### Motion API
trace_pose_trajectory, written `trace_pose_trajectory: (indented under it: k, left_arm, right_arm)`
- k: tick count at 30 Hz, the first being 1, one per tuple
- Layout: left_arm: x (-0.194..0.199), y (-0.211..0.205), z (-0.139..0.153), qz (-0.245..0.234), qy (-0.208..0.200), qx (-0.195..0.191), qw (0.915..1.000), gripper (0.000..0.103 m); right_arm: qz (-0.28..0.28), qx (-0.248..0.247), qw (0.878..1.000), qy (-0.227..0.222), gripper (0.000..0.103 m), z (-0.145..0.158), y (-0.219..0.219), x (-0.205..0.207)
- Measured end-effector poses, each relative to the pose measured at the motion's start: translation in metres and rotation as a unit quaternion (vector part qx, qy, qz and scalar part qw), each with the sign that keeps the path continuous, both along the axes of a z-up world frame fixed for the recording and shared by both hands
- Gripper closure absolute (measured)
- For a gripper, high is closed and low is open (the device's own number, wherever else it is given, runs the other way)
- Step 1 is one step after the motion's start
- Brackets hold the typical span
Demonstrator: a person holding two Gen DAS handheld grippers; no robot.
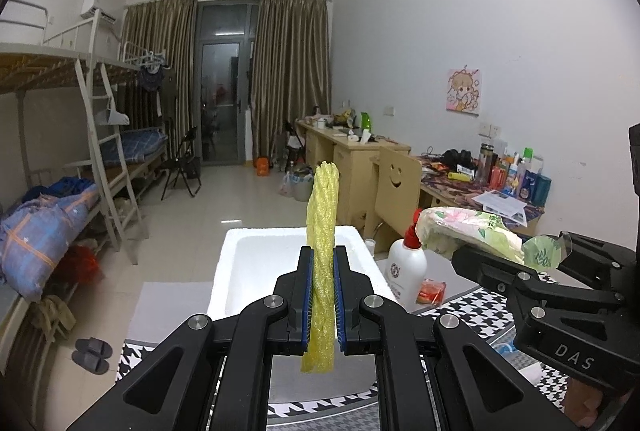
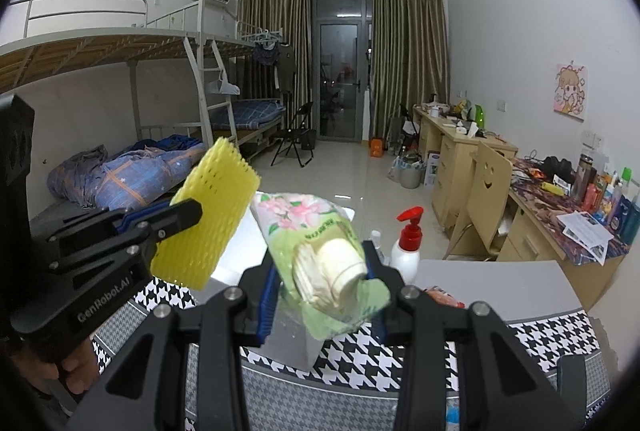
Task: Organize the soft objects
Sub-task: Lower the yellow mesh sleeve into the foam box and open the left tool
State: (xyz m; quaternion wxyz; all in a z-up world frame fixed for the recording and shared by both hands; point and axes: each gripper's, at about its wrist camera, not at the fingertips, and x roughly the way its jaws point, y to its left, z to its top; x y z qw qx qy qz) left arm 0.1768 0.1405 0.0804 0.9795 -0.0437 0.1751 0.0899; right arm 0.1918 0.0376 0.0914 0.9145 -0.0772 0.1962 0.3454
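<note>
One yellow foam net sleeve is clamped in the left tongs; one tissue pack is clamped in the right tongs, above one white foam box.

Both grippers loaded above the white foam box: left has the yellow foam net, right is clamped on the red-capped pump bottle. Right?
Not quite. The right gripper is clamped on a floral tissue pack, as the right wrist view shows; the red-capped pump bottle stands untouched on the table. The left gripper does hold the yellow foam net above the white foam box.

Yellow foam net sleeve upright; floral tissue pack, perhaps half-used, tilted.
</note>
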Motion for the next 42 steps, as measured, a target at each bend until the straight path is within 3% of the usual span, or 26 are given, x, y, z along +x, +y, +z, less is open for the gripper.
trace_pose_trajectory:
  k: [6, 31, 33, 35, 36, 40, 42]
  left_arm:
    - [0.008, 0.007, 0.005, 0.01, -0.001, -0.005, 0.9999, 0.093]
    - [0.067, 0.038, -0.025, 0.021, 0.081, -0.022, 0.9962, 0.091]
    - [0.071, 0.04, -0.029, 0.023, 0.091, -0.022, 0.9954, 0.078]
    - [0.069, 0.044, -0.031, 0.026, 0.092, -0.026, 0.995, 0.035]
    - [0.067, 0.045, -0.031, 0.029, 0.088, -0.026, 0.9953, 0.027]
    - [0.06, 0.047, -0.026, 0.036, 0.083, -0.026, 0.9955, 0.025]
    - [0.057, 0.049, -0.023, 0.047, 0.076, -0.022, 0.9957, 0.011]
  right_arm:
    - [0.003, -0.003, 1.0, 0.011, 0.06, -0.001, 0.008, 0.01]
    - [-0.006, -0.033, 0.999, 0.036, 0.06, -0.007, 0.036, 0.033]
    - [-0.007, -0.034, 0.999, 0.037, 0.06, -0.007, 0.036, 0.035]
    - [-0.01, -0.035, 0.999, 0.038, 0.06, -0.007, 0.037, 0.037]
    - [-0.01, -0.035, 0.999, 0.038, 0.06, -0.007, 0.037, 0.037]
    - [-0.009, -0.036, 0.999, 0.039, 0.06, -0.007, 0.039, 0.038]
    - [-0.006, -0.036, 0.999, 0.04, 0.06, -0.007, 0.04, 0.039]
